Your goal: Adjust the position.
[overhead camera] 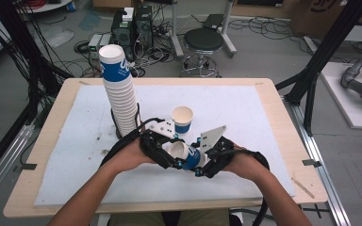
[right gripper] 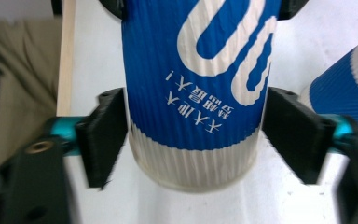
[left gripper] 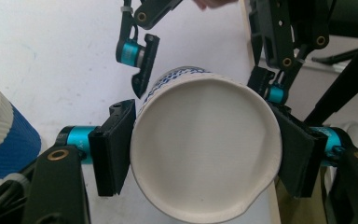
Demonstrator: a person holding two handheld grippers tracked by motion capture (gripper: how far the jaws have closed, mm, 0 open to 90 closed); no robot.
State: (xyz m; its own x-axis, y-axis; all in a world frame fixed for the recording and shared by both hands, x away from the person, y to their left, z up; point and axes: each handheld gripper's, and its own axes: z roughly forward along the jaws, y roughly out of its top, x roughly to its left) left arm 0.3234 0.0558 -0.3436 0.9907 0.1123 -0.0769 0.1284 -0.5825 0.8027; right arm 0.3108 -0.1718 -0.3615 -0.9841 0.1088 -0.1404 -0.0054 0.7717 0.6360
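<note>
Both grippers hold one paper cup (overhead camera: 186,155) on its side just above the counter (overhead camera: 264,122). The left gripper (left gripper: 200,154) pinches its rim, jaws closed on it; the right gripper (right gripper: 198,135) clamps near its base. This looks like a handover; next, one gripper must let go. Forearms converge, wrists turned inward.

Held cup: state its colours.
Blue ribbed sleeve with white logo and lettering, white rim and base; the cup shows best in the right gripper view.
</note>
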